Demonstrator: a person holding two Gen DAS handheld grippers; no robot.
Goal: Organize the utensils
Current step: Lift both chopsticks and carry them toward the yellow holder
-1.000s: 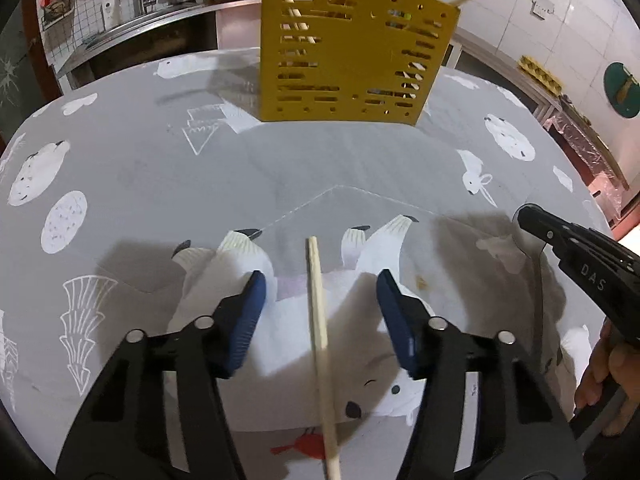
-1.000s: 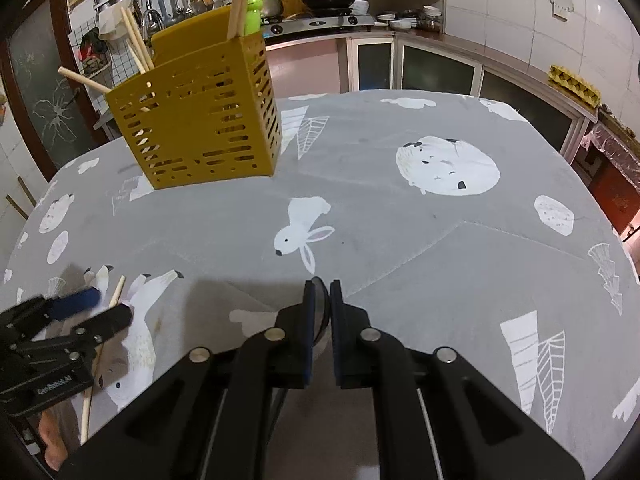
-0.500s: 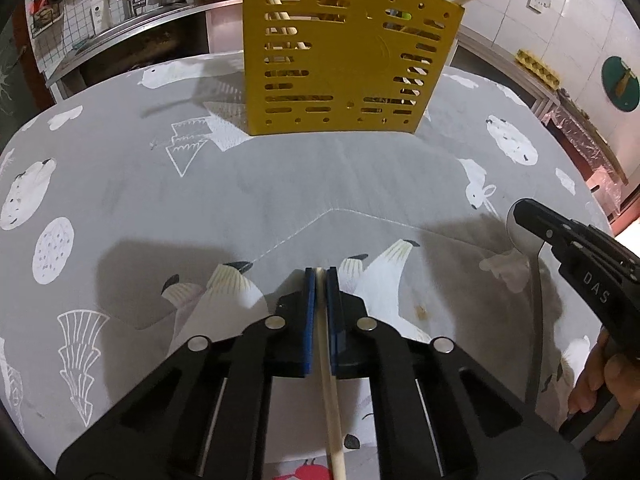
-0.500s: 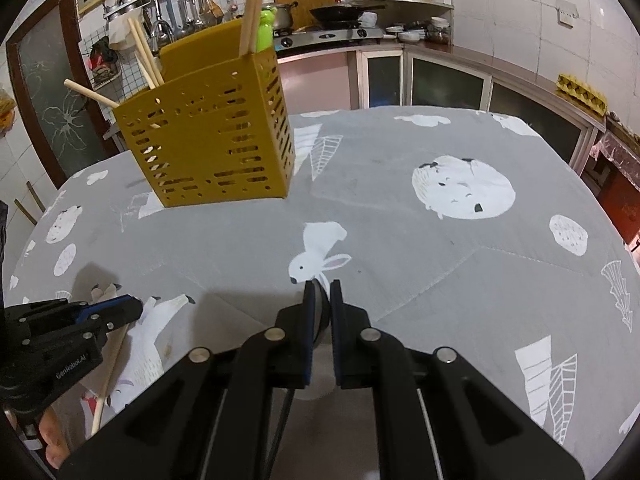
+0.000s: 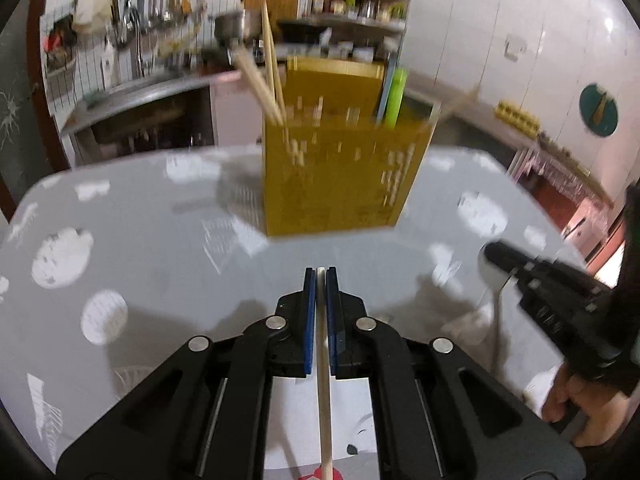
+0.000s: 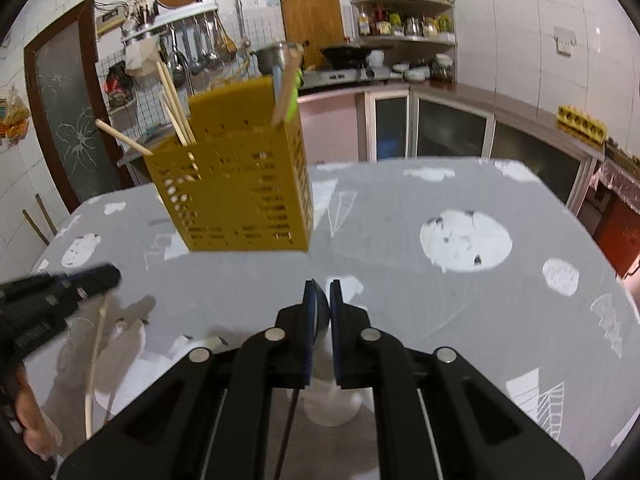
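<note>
Slipping is the chief risk to be expected from here: a thin wooden chopstick (image 5: 323, 400) is pinched near its tip between the narrow blue pads (image 5: 308, 320) of the left gripper (image 5: 321, 276), so most of its length hangs behind the grip and could pivot or slide out if the hand is swung quickly. A similar hazard is judged for the right gripper (image 6: 320, 286), whose jaws are clamped on the bowl of a metal spoon (image 6: 320, 320), its slim dark handle trailing back below; smooth metal on flat pads could twist. A collision could also be caused at the yellow utensil holder (image 5: 336, 176), where several chopsticks (image 5: 266, 80) already lean at angles and a green utensil (image 5: 394, 98) stands in the back compartment, leaving crowded openings. The holder is a rigid plastic box, perforated with rows of slots, standing upright ahead of both grippers on a table (image 6: 400, 240) covered by a soft grey cloth printed with white animals. Both held utensils appear lifted clear of the cloth, well apart from the holder.
</note>
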